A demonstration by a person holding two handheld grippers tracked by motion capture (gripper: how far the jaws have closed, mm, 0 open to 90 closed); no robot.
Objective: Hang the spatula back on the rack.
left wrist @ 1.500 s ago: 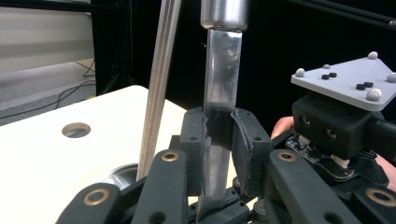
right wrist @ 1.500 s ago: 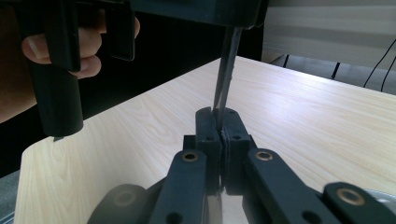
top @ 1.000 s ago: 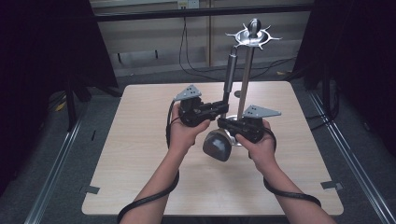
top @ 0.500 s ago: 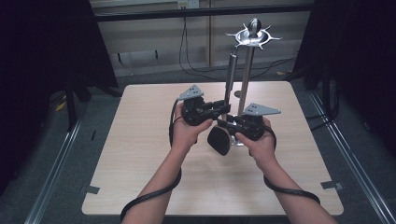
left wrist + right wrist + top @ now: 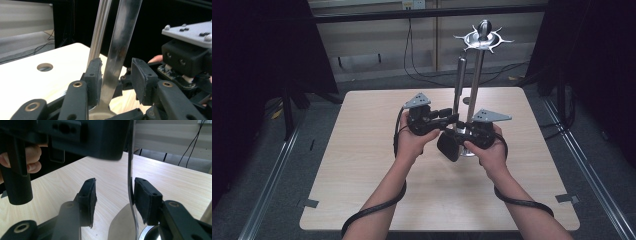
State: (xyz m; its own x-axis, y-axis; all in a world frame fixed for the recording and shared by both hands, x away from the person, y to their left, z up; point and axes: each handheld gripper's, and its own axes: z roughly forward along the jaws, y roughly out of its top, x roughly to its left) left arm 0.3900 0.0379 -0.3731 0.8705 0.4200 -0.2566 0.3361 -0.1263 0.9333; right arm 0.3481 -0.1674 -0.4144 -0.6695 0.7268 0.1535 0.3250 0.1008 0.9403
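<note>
Between the fingers of the left gripper (image 5: 116, 75) stands the steel handle (image 5: 120, 37) of a spatula (image 5: 448, 145); the handle is touched by the pad on one side, while a dark gap is left before the other pad, so these fingers are judged apart and not clamped, though only just. At the right gripper (image 5: 115, 197) the fingers are spread wide; the handle's thin edge is seen just beside one pad and well apart from the other, with the blade below the fingertips. Beyond the left fingers, close behind the handle, the pole of the utensil stand (image 5: 477, 80) rises from the table (image 5: 362, 165). Against the frames of a second and half a second ago, the dark blade is seen turned from its broad face towards its edge and drawn slightly up and nearer the stand's foot; the handle's top is found at much the same place. From this a re-gripping or turning of the spatula is inferred, probably ahead of hanging; how the spatula is borne cannot be told.
</note>
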